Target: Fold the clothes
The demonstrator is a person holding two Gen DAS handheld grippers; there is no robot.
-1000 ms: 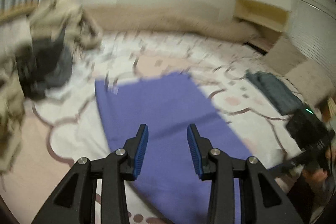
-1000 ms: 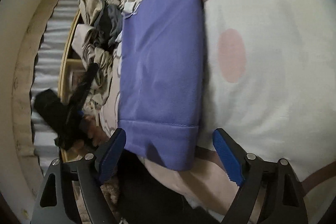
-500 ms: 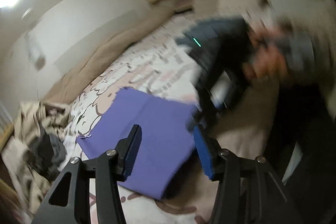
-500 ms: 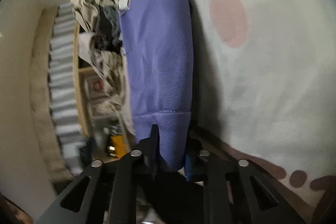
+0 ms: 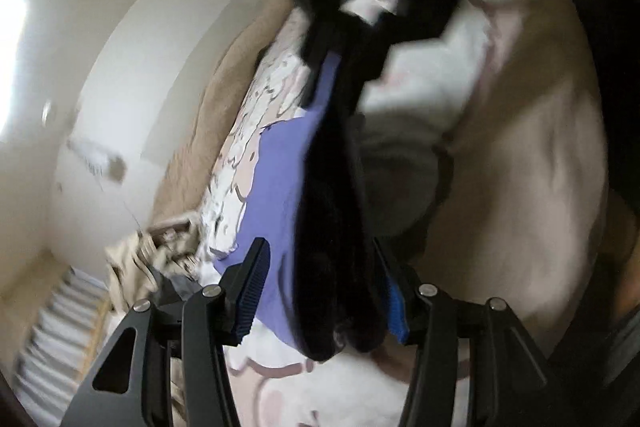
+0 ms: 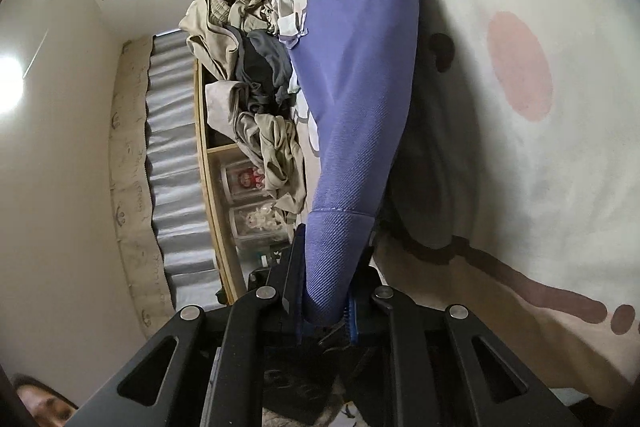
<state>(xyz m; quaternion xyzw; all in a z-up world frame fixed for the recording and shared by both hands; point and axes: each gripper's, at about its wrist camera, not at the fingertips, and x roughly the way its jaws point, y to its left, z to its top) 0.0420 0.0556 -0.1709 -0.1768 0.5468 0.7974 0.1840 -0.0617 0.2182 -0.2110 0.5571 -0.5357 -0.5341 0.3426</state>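
— Since a second ago the right gripper [image 6: 326,311] has gone from spread wide around the hem of the purple garment [image 6: 360,75] to pinched on it, and the left wrist view has rolled well over, so the bed now stands on edge there.

— Which way does the garment run?

— In the right wrist view its long axis leads straight away from the jaws, hemmed end nearest, far end up by the laundry pile [image 6: 248,75]. It lies on the patterned bedspread [image 6: 540,187], the near end lifted off it into the grip.

— And the left gripper [image 5: 324,291]?

— Jaws apart, about halfway. The garment's edge and the dark body of the right tool sit between the pads in that blurred view; I cannot tell whether either pad touches the cloth.

— Any containers?

— A wooden shelf [image 6: 212,155] beside the bed holds clear boxes [image 6: 250,203] with small dolls or figures inside; the details are too small to read. The beige and dark clothes are heaped loose on the bed's edge, in nothing.
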